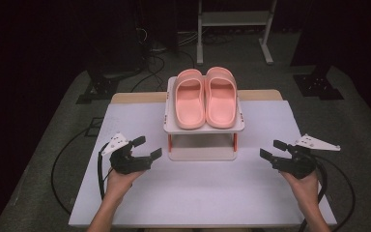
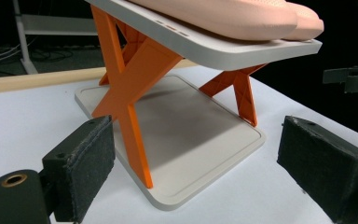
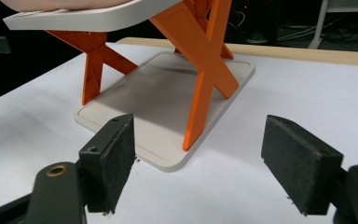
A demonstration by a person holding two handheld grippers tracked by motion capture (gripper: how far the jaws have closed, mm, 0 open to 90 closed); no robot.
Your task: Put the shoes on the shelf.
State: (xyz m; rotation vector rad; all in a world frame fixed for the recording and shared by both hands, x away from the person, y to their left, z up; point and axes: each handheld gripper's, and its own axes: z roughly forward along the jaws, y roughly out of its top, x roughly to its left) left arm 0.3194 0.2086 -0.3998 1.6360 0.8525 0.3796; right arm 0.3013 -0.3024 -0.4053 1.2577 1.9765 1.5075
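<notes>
While dark floor and cables ring the white table [image 1: 125, 193], a two-tier rack [image 1: 204, 126] (orange crossed legs) stands at its middle, bearing pink slippers [image 1: 205, 99]. Left gripper [image 1: 147, 149] and right gripper [image 1: 272, 149] flank the rack's lower shelf, near but apart, jaws wide and empty.

No text, label, brand, number or sign could be read on anything in these views.
</notes>
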